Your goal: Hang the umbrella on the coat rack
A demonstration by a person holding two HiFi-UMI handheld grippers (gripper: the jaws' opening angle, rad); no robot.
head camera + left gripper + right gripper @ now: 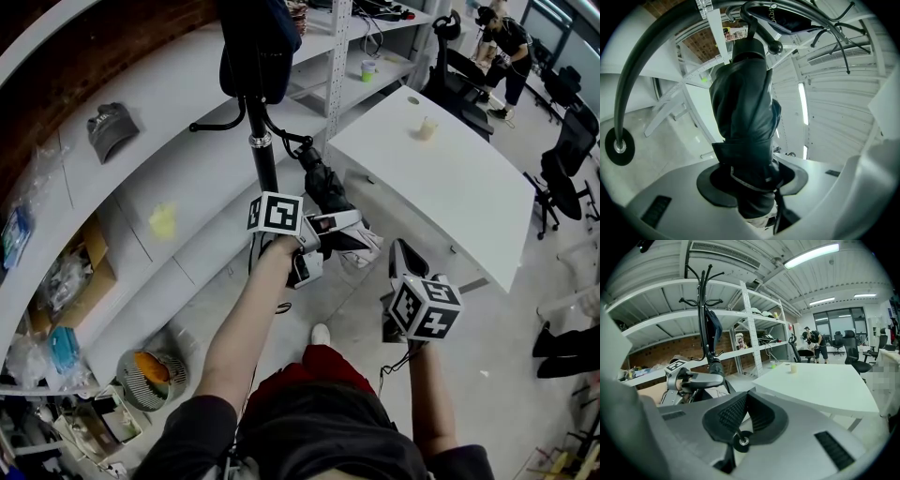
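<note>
The folded black umbrella (325, 185) (743, 112) stands between the jaws of my left gripper (336, 232) (750, 187), which is shut on it. Its upper end reaches a hook (761, 28) of the black coat rack (264, 159) (703, 310); whether it hangs there I cannot tell. A dark garment (255, 42) covers the rack's top. My right gripper (403, 255) (740, 420) stays lower right, shut with nothing in it, pointing at the left gripper (693, 379) and the rack.
A white table (450, 187) stands right of the rack with a cup (427, 128) on it. Long cluttered shelves (141, 197) run behind and left. Office chairs (567, 159) and a person (506, 42) are at the far right.
</note>
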